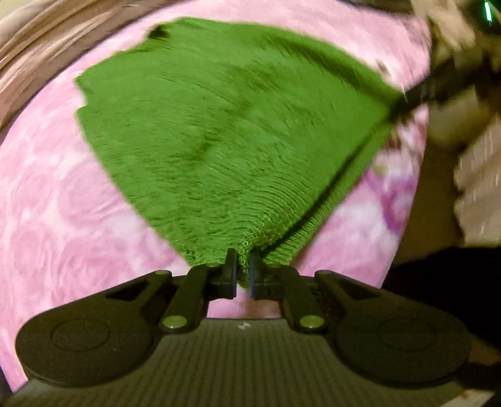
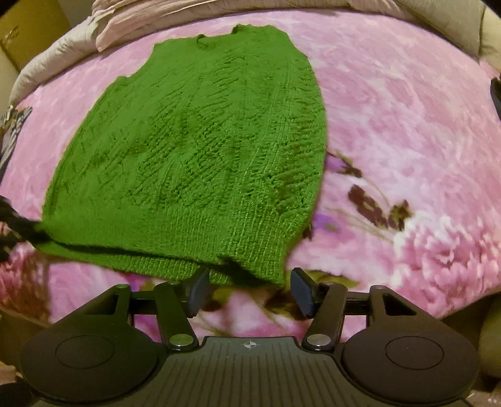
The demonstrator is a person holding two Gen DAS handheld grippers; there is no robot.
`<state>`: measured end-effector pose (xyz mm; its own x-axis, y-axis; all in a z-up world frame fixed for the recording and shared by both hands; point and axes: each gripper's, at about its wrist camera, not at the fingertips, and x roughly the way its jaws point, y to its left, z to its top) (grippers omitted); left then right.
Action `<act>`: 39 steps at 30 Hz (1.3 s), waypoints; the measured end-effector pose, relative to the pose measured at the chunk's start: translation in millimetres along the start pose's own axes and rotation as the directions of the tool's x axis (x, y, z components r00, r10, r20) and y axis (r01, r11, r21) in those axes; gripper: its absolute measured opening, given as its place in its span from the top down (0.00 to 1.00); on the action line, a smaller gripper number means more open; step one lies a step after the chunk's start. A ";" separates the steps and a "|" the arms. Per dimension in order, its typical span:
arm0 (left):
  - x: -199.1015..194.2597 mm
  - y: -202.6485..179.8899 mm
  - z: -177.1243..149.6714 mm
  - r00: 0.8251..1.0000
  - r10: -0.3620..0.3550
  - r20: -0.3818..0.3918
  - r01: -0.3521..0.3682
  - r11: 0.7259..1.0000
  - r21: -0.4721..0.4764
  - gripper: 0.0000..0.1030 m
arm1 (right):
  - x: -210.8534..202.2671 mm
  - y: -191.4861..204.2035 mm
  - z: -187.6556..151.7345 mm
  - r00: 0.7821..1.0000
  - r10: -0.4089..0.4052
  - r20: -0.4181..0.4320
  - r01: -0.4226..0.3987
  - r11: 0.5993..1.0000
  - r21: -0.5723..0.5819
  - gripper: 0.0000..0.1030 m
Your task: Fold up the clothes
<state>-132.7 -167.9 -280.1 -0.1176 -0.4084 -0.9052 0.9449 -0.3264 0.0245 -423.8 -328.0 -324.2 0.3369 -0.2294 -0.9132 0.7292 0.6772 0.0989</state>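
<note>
A green knitted sleeveless top [image 2: 200, 141] lies spread on a pink flowered blanket [image 2: 391, 109], its neck opening at the far end. My left gripper [image 1: 242, 266] is shut on a near corner of the hem, and the knit [image 1: 225, 125] bunches between its pads and fans out from there. In the right wrist view that corner is pulled toward a dark shape at the left edge [image 2: 15, 225]. My right gripper [image 2: 250, 289] is open at the other hem corner, which lies just ahead of the fingertips and untouched by them.
Beige bedding [image 2: 62, 53] and a pinkish cloth [image 2: 150, 22] are piled along the far side of the blanket. A cardboard box [image 2: 28, 28] stands beyond the far left corner. The blanket's edge [image 1: 407, 219] drops off at the right in the left wrist view.
</note>
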 end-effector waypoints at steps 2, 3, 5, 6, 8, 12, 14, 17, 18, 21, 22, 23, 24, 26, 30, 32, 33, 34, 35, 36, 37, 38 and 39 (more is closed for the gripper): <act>-7.9 6.5 -4.5 1.000 -0.005 0.021 0.007 0.998 -0.069 0.95 | 7.4 -0.1 0.7 0.999 -0.032 0.009 0.032 0.999 -0.014 0.47; -10.5 8.5 -7.2 1.000 -0.001 0.024 0.003 0.996 -0.085 0.96 | 11.1 -0.5 1.4 0.999 -0.036 0.013 0.037 0.999 -0.014 0.47; -14.1 10.2 -10.8 1.000 -0.005 0.028 0.008 0.995 -0.100 0.96 | 16.0 -1.0 3.5 0.998 -0.050 0.028 0.050 0.999 -0.019 0.47; -16.3 10.1 -12.0 1.000 -0.006 0.027 0.009 0.995 -0.102 0.96 | 17.0 -0.2 3.8 0.998 -0.057 0.040 0.058 0.998 -0.031 0.48; -23.9 7.2 -10.7 0.999 -0.012 0.034 0.015 0.996 -0.088 0.96 | 17.4 -2.5 3.5 0.995 -0.071 0.067 0.074 0.996 -0.049 0.60; -26.4 4.1 -5.5 0.999 -0.016 0.044 0.019 0.998 -0.066 0.96 | 5.4 -26.8 0.1 0.993 -0.109 0.050 0.108 0.994 0.032 1.00; -26.1 1.7 -6.8 0.999 -0.016 0.042 0.019 0.998 -0.059 0.96 | -7.7 -32.0 -5.2 0.989 -0.133 0.057 0.132 0.991 0.027 1.00; -12.3 -1.6 -13.3 1.000 -0.017 0.013 0.018 0.999 -0.037 0.96 | -3.9 -30.4 -5.9 0.990 -0.131 0.045 0.131 0.991 0.009 1.00; -6.2 -2.6 -15.2 1.000 -0.020 -0.002 0.020 0.999 -0.036 0.96 | 3.5 -28.8 -4.0 0.991 -0.128 0.035 0.128 0.992 0.004 1.00; 1.1 -6.7 -16.2 1.000 -0.019 -0.016 0.019 1.000 -0.015 0.96 | 18.8 -21.9 -1.4 0.993 -0.114 -0.014 0.114 0.993 -0.022 1.00; -0.2 -7.0 -15.3 1.000 -0.017 -0.013 0.017 1.000 -0.014 0.96 | 17.8 -19.6 -0.9 0.993 -0.120 -0.014 0.120 0.993 -0.020 1.00; -2.5 -5.7 -14.3 1.000 -0.019 -0.008 0.019 1.000 -0.025 0.96 | 13.2 -17.2 -1.2 0.992 -0.125 -0.003 0.125 0.992 -0.018 1.00; -4.7 -4.4 -13.3 1.000 -0.021 -0.005 0.021 0.999 -0.035 0.96 | 7.5 -13.5 -1.2 0.990 -0.140 0.003 0.140 0.990 -0.026 0.97; -9.7 -2.1 -11.9 1.000 -0.027 0.009 0.027 0.999 -0.047 0.96 | -4.3 -2.2 -4.1 0.989 -0.147 0.012 0.148 0.988 -0.049 0.80; -16.7 6.0 -7.0 0.998 -0.057 0.033 0.060 0.993 -0.103 0.96 | -13.9 32.3 -0.2 0.996 -0.059 0.066 0.069 0.986 -0.150 0.56; -18.9 13.5 -4.0 0.995 -0.080 0.057 0.089 0.980 -0.177 0.97 | -4.0 54.5 2.6 0.998 0.013 0.067 0.004 0.971 -0.237 0.56; -20.2 17.7 -2.8 0.994 -0.088 0.068 0.100 0.973 -0.209 0.97 | 3.0 67.7 4.3 0.997 0.039 0.068 -0.017 0.955 -0.296 0.56; -22.7 22.0 -1.4 0.992 -0.096 0.083 0.113 0.964 -0.239 0.97 | 9.1 81.0 6.2 0.996 0.066 0.067 -0.039 0.937 -0.347 0.56; -24.6 25.5 0.3 0.991 -0.101 0.093 0.122 0.958 -0.260 0.97 | 13.4 92.6 8.7 0.993 0.102 0.064 -0.070 0.920 -0.385 0.56; -26.6 28.9 1.8 0.989 -0.107 0.101 0.132 0.951 -0.281 0.97 | 16.7 101.8 11.3 0.989 0.135 0.063 -0.095 0.901 -0.423 0.55; -29.0 31.6 2.8 0.987 -0.112 0.113 0.141 0.945 -0.294 0.97 | 20.0 112.9 13.3 0.986 0.153 0.068 -0.103 0.875 -0.473 0.54; -31.5 32.7 4.6 0.986 -0.114 0.120 0.146 0.943 -0.300 0.97 | 23.8 125.4 12.6 0.985 0.158 0.074 -0.096 0.846 -0.525 0.53; -32.8 33.7 5.9 0.986 -0.115 0.125 0.148 0.942 -0.300 0.97 | 28.5 133.5 12.0 0.985 0.155 0.079 -0.084 0.821 -0.565 0.53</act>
<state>-98.8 -170.5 -247.1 -0.2623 -0.4715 -0.8419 0.9648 -0.1119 -0.2380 -309.6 -252.5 -332.3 0.4917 -0.1757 -0.8529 0.2332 0.9702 -0.0655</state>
